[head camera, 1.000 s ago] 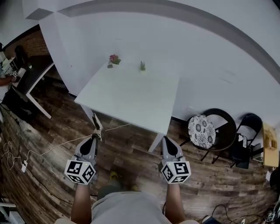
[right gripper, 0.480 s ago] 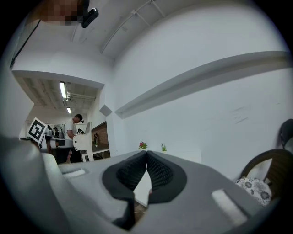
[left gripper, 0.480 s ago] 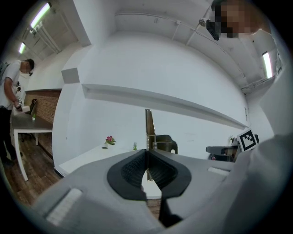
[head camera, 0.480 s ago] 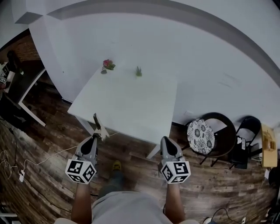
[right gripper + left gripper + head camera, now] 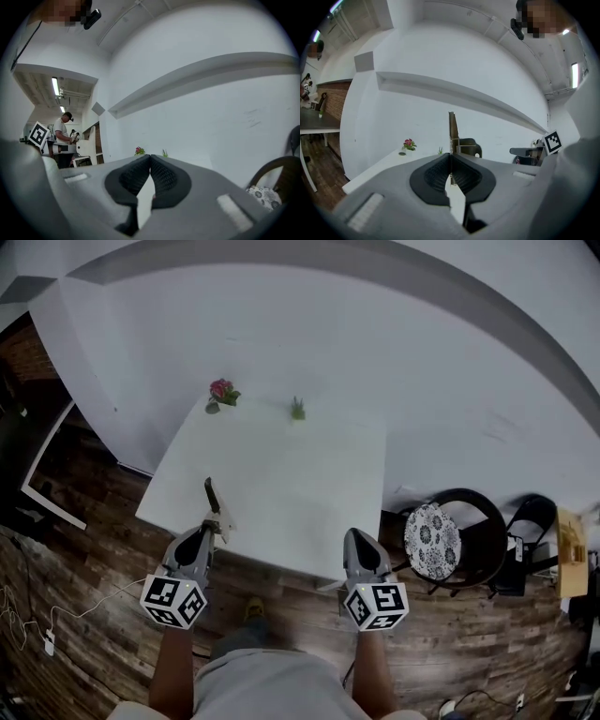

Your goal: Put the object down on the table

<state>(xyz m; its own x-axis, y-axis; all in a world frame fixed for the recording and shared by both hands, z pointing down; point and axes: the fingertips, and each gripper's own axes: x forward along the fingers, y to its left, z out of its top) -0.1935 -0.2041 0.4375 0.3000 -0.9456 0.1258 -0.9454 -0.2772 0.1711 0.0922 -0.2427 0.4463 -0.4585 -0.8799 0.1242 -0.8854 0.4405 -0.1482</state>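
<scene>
Claws are met first. The left claw [image 5: 450, 157] is clamped on the lower end of a wooden clothespin [image 5: 452, 131], which is held upright above the near left edge of the white tabletop [image 5: 281, 474]. The right claw [image 5: 150, 157] is pressed together on nothing, at the tabletop's near right corner.

The pin would probably best be carried further in over bare tabletop, lowered until contact is made, laid flat, and only then released. A drop from height would likely let it bounce off the edge.

The pin's gripped end is covered by the pads, and its height above the tabletop cannot be judged. At the tabletop's far edge a pink flower [image 5: 221, 390] and a small green plant [image 5: 298, 409] are seen, too small for detail.
</scene>
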